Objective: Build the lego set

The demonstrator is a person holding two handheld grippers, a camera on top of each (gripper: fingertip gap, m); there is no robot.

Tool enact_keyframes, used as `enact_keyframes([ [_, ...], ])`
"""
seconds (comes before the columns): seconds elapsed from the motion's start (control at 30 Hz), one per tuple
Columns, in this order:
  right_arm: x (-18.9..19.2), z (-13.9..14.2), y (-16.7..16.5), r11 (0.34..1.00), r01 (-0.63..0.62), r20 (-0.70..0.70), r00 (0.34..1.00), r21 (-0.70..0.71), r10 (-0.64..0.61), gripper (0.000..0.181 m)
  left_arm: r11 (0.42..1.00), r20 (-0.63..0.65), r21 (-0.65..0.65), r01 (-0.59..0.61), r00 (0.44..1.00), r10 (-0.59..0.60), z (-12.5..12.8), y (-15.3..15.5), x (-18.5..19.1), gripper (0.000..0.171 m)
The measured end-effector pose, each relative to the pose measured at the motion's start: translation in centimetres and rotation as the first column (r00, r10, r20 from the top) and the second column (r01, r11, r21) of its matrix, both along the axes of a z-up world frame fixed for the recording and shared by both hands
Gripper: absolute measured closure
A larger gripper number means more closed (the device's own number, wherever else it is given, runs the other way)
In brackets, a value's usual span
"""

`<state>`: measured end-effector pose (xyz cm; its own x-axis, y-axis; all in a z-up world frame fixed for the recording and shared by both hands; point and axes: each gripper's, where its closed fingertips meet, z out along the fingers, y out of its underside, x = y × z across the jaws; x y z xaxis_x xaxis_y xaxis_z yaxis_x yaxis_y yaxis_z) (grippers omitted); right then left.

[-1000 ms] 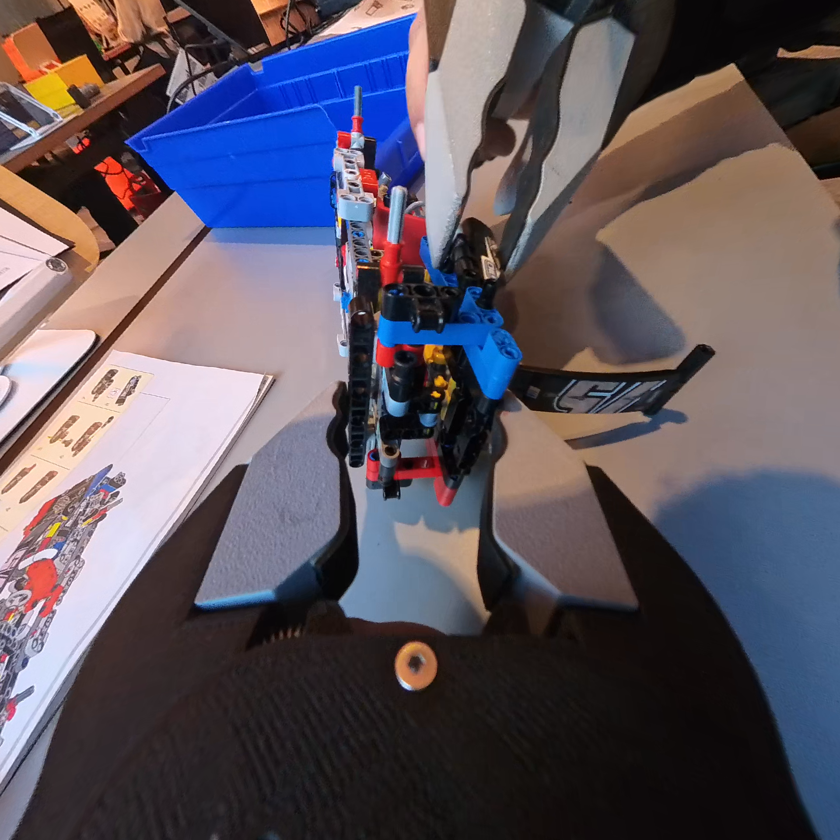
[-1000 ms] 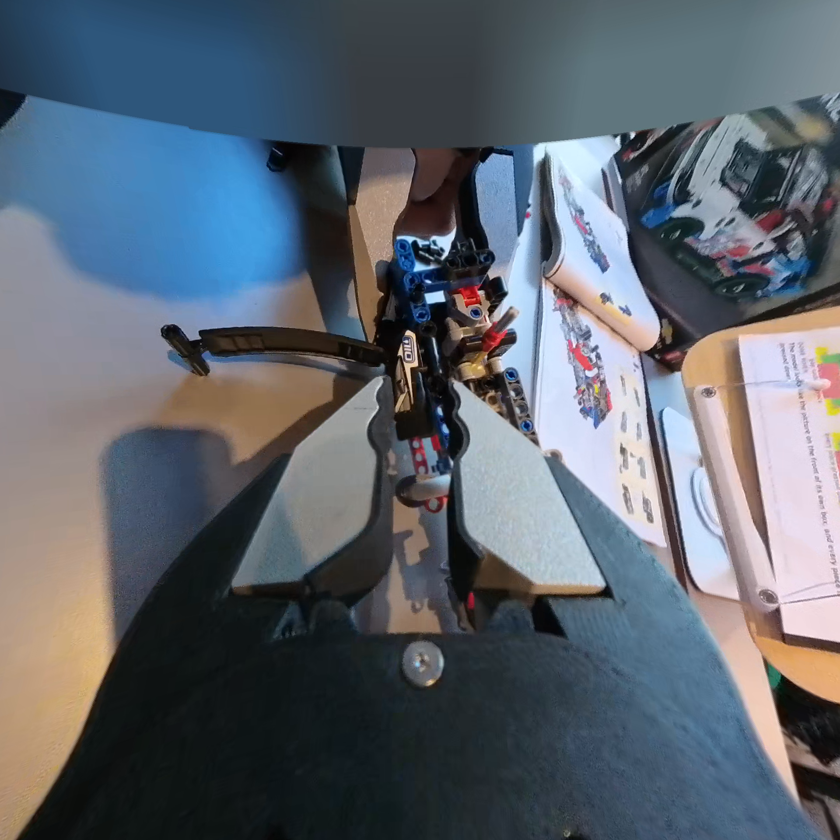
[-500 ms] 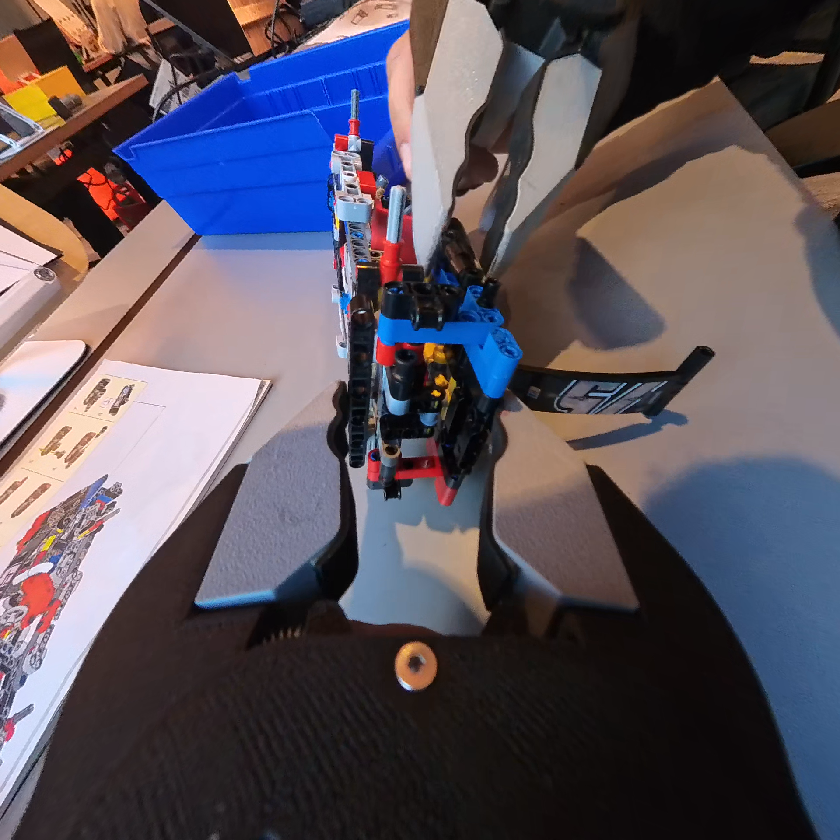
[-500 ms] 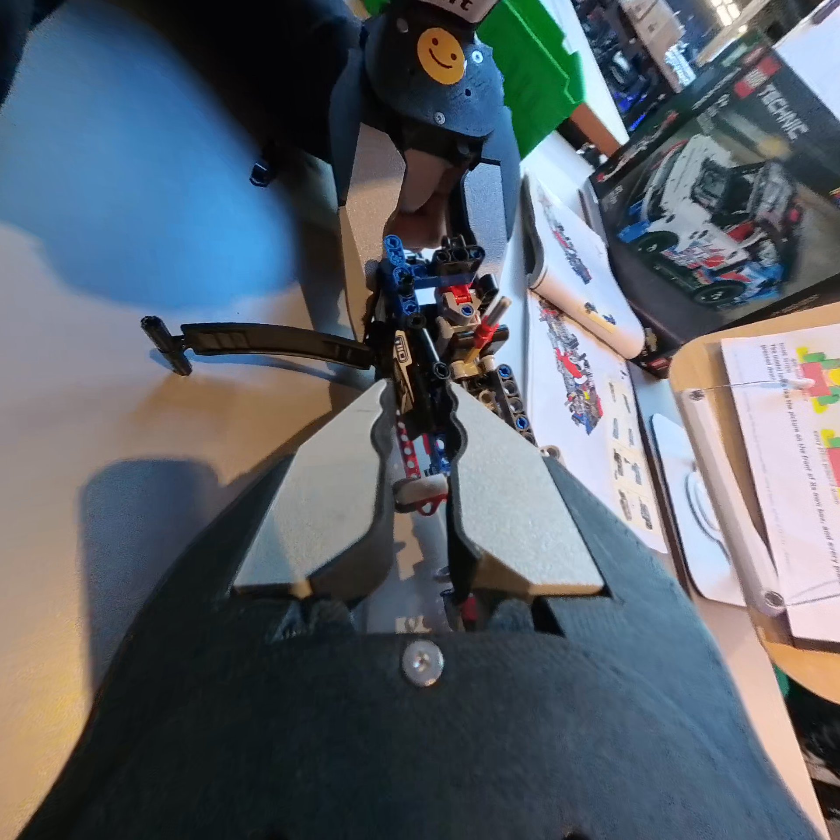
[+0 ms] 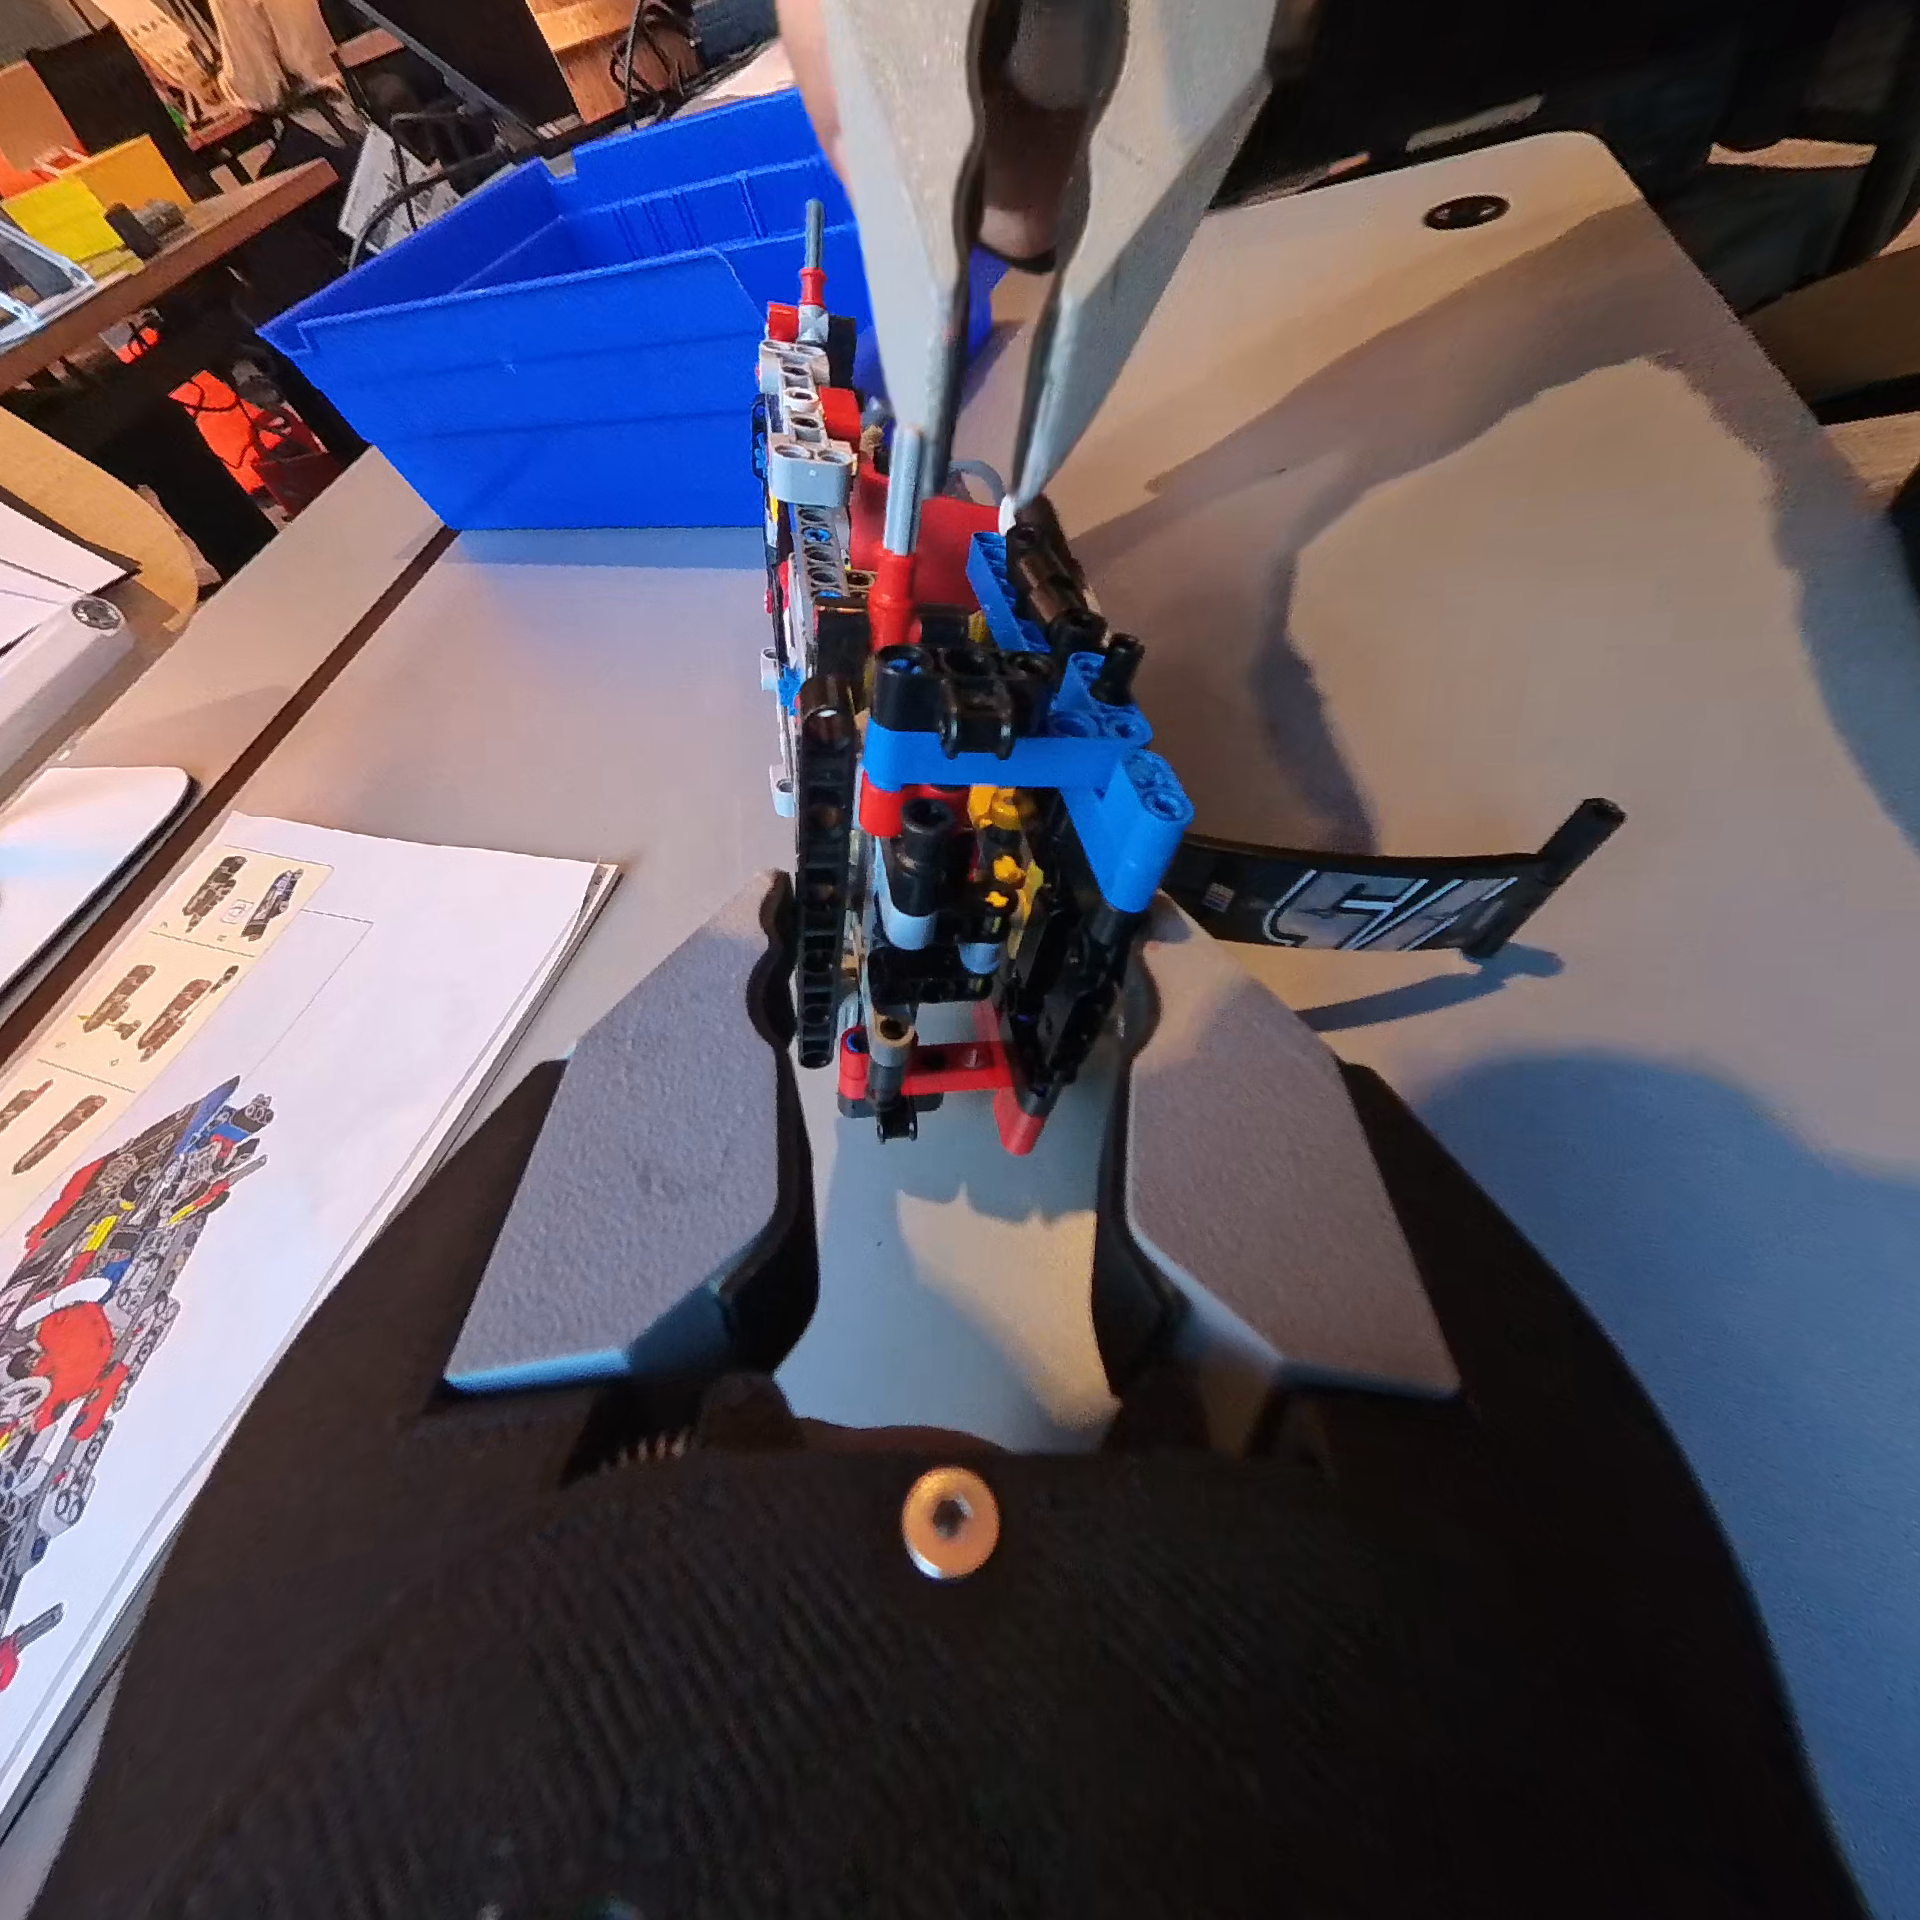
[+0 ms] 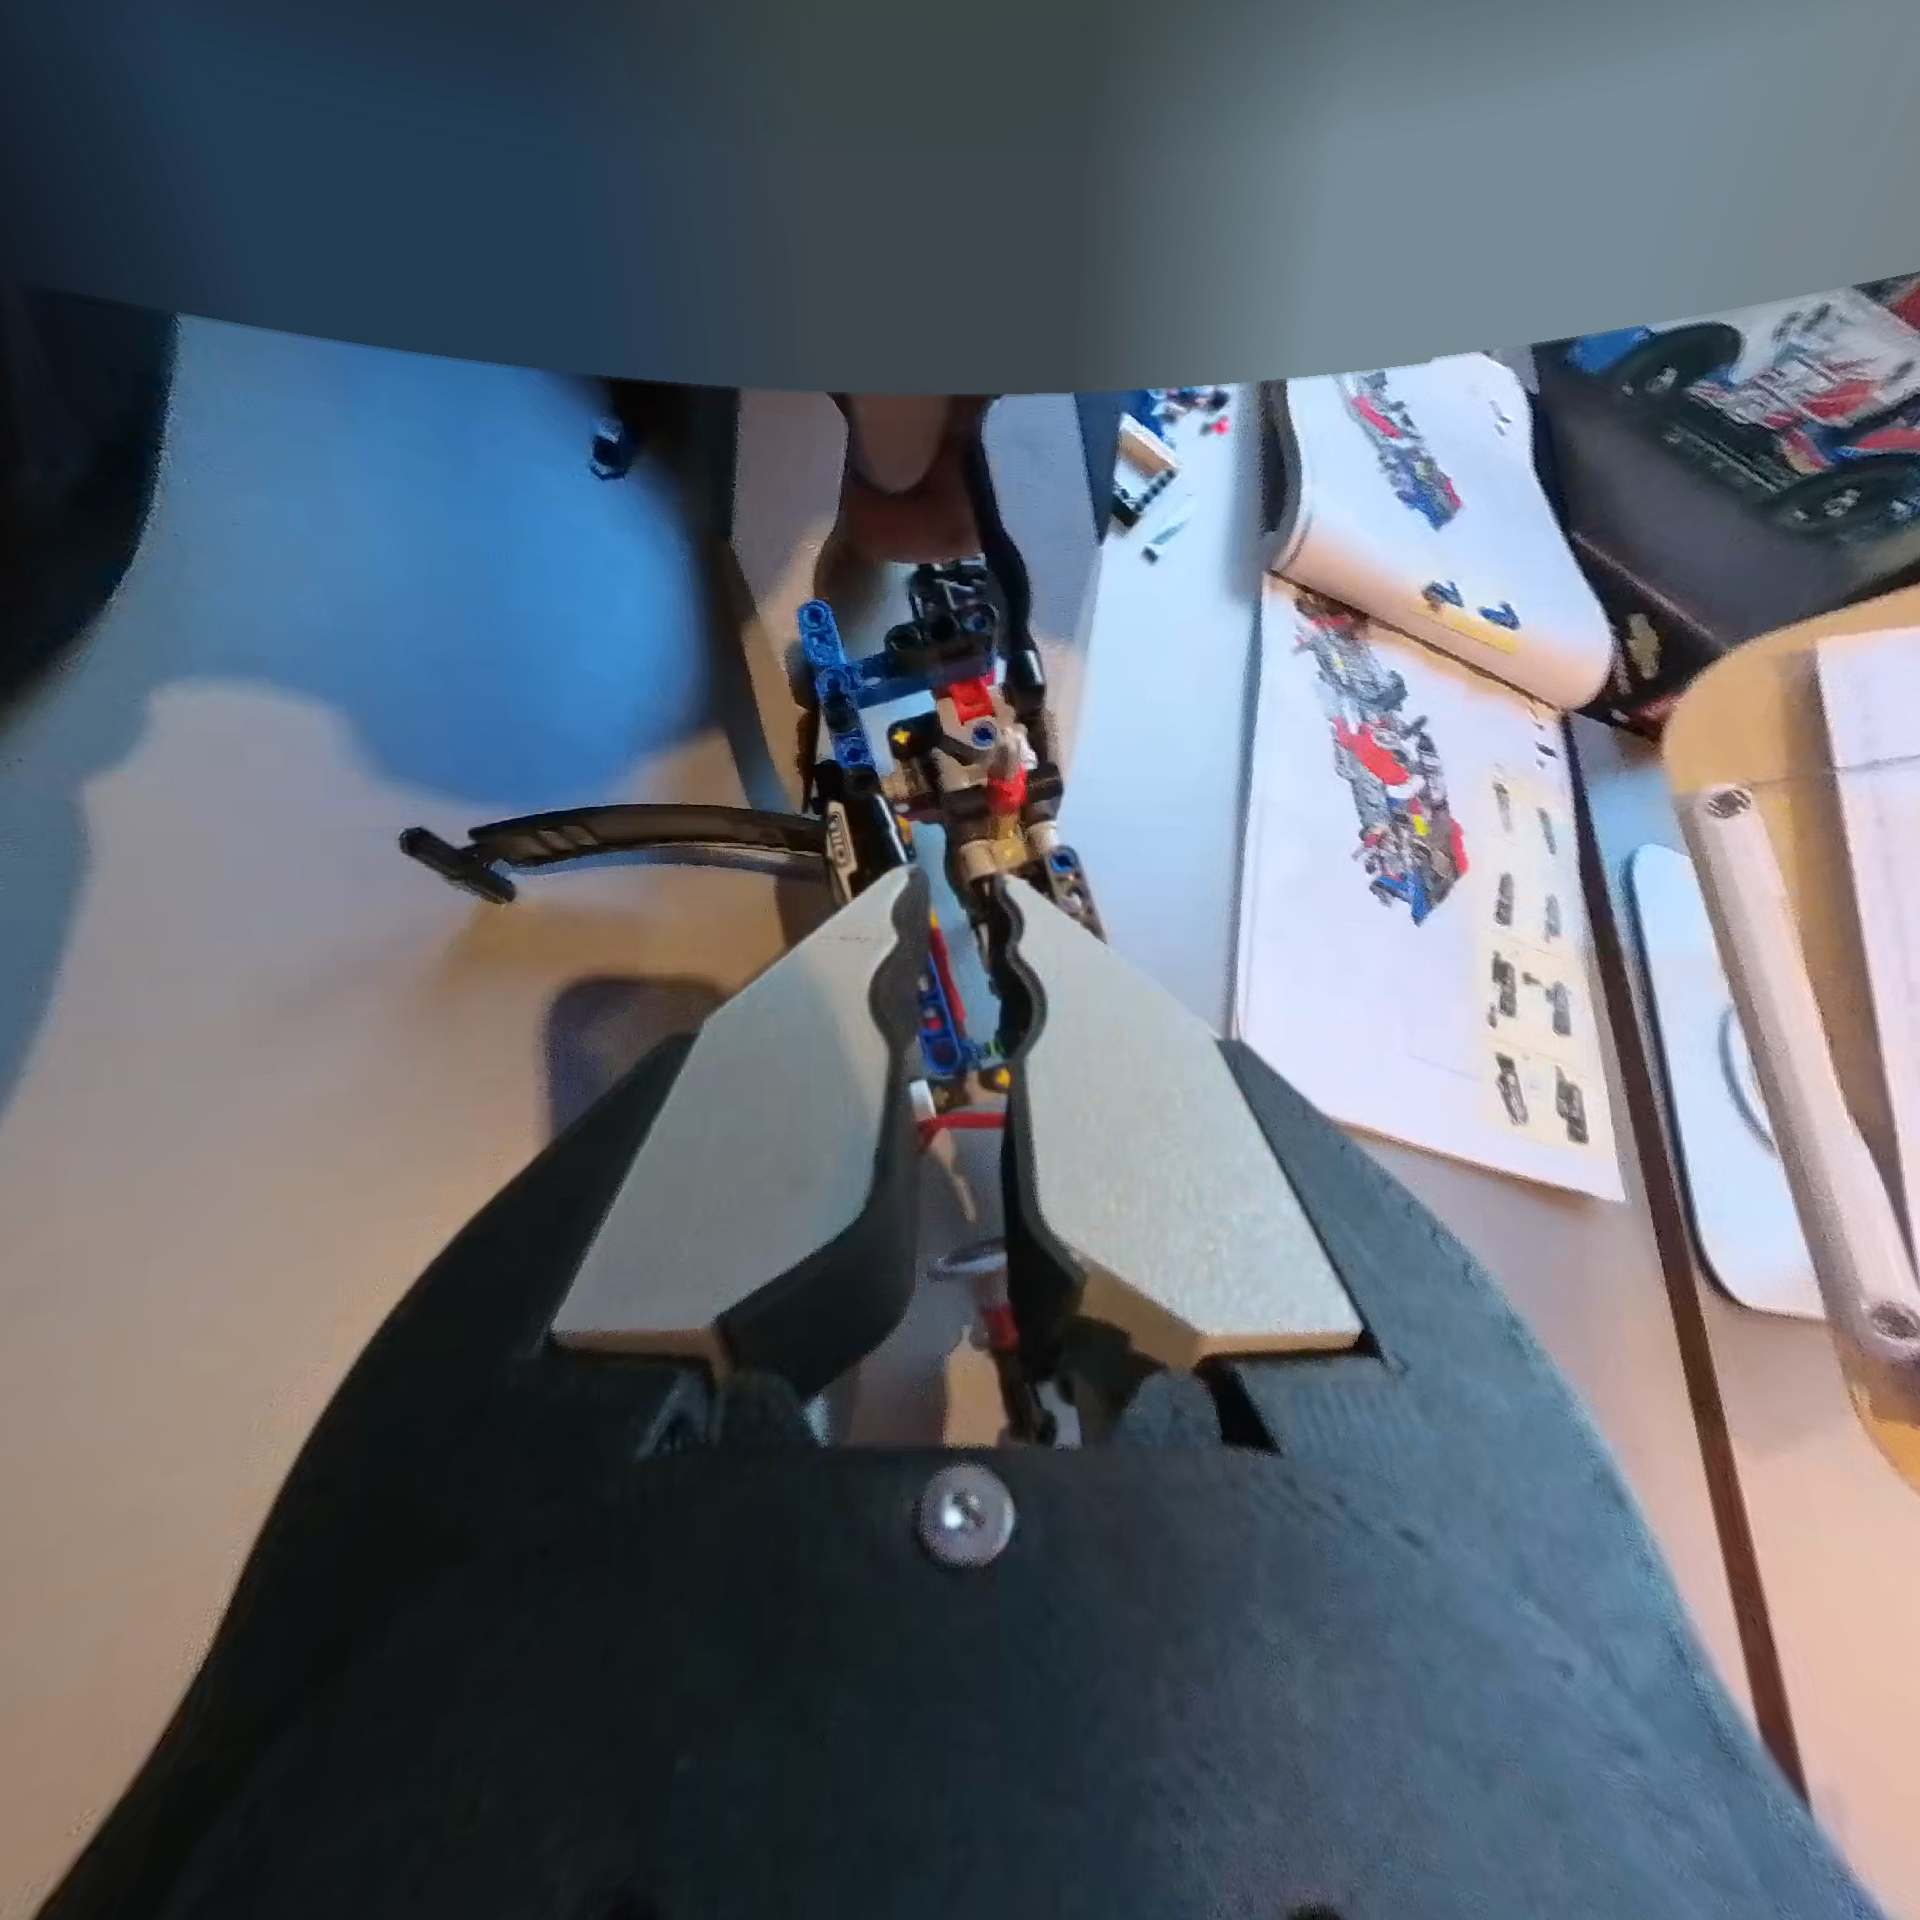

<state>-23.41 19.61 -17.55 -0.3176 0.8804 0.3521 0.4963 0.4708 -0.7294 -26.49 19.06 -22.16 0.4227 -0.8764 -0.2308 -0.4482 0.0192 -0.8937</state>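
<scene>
The partly built lego model (image 5: 966,810), made of black, blue and red beams, stands on edge on the grey table (image 5: 582,665). My left gripper (image 5: 956,935) is shut on its near end, one finger on each side. A black curved panel (image 5: 1382,904) sticks out from the model to the right and rests on the table. My right gripper (image 5: 982,483) comes down from above, its tips just over the model's red top part. In the right wrist view its jaws (image 6: 964,894) stand a narrow gap apart with nothing between them, and the model (image 6: 935,727) lies below.
A blue bin (image 5: 582,384) stands behind the model. The open instruction booklet (image 5: 260,1039) lies to the left and also shows in the right wrist view (image 6: 1434,883). The set's box (image 6: 1766,447), a white flat device (image 6: 1704,1060) and a wooden board (image 6: 1766,727) lie beyond it. The left gripper's tips are roughly 6 centimetres from the right gripper's. From the left gripper's tips to the white flat device (image 6: 1704,1060) is close to 40 centimetres.
My right gripper has come off the black part at the model's top and risen, now pointing more steeply down at it. My left gripper and the model have stayed put.
</scene>
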Motion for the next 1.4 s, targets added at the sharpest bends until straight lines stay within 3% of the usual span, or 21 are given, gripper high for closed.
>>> enact_keyframes([
  [0.2, -0.1, -1.1, -0.7, 0.993, -0.1, 0.117, 0.989, 0.057, 0.092, 0.176, 1.0, 0.0, -0.002, -0.003, 1.0, 0.003, 0.0, 0.1, 0.0, 0.112],
  [0.43, 0.1, -1.2, -0.8, 0.974, -0.136, 0.112, 0.987, 0.183, 0.117, 0.178, 1.0, -0.008, 0.004, 0.002, 1.0, -0.002, -0.1, 0.0, 0.1, 0.112],
  [0.57, 0.2, -1.2, -0.8, 0.887, -0.154, 0.059, 0.988, 0.435, 0.143, 0.179, 1.0, -0.01, 0.006, -0.001, 1.0, 0.001, -0.1, 0.1, 0.1, 0.112],
  [0.8, 0.1, -1.1, -0.8, 0.708, -0.13, 0.026, 0.987, 0.694, 0.156, 0.18, 1.0, -0.004, -0.001, -0.003, 1.0, 0.003, 0.0, 0.2, 0.0, 0.112],
  [1.17, 0.2, -1.6, -1.0, 0.849, -0.115, -0.147, 0.964, 0.516, 0.22, 0.179, 1.0, -0.033, 0.023, 0.005, 0.999, -0.004, -0.3, 0.3, 0.0, 0.112],
  [1.4, 0.1, -1.5, -0.9, 0.852, -0.085, -0.191, 0.959, 0.517, 0.212, 0.178, 1.0, -0.016, 0.003, 0.005, 1.0, -0.005, -0.2, 0.5, 0.0, 0.112],
])
